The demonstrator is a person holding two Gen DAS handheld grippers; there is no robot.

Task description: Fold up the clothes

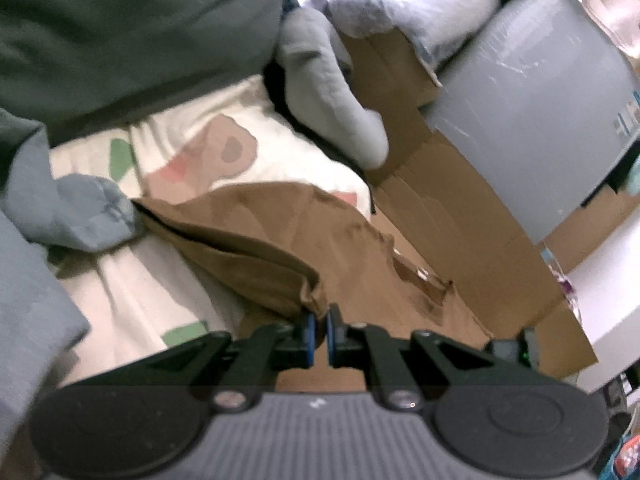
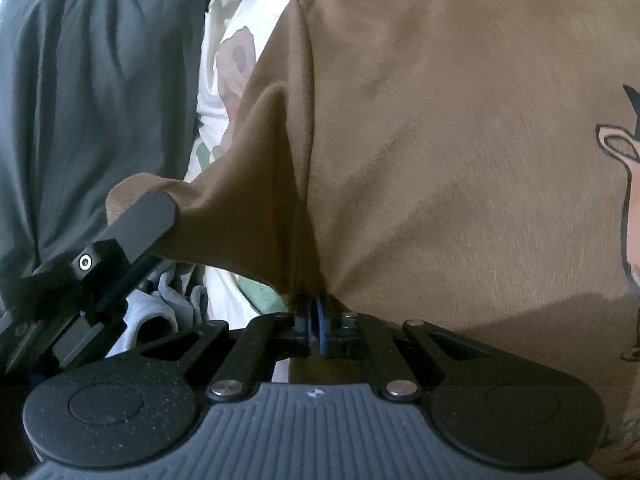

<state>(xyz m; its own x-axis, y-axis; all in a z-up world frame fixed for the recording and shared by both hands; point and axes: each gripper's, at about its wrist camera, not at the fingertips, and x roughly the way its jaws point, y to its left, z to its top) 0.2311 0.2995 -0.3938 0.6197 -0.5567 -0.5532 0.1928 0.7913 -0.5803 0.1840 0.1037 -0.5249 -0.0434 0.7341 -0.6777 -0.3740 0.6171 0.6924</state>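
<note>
The right gripper (image 2: 314, 320) sits at lower centre, its blue-padded jaws pinched on a fold of the brown garment (image 2: 440, 140), which fills the right of the frame and bears a printed figure (image 2: 628, 184) at the right edge. A dark grey cloth (image 2: 92, 100) fills the upper left, with patterned white bedding (image 2: 224, 80) between them. The other gripper's black finger (image 2: 144, 220) touches the brown sleeve at left.

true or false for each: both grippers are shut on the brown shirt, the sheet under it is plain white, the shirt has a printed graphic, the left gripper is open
1. Both the left gripper and the right gripper are shut on the brown shirt. True.
2. The bedsheet is plain white. False: it is printed with brown, pink and green shapes.
3. The shirt has a printed graphic. True.
4. The left gripper is open. False: its jaws pinch the shirt's edge.
</note>
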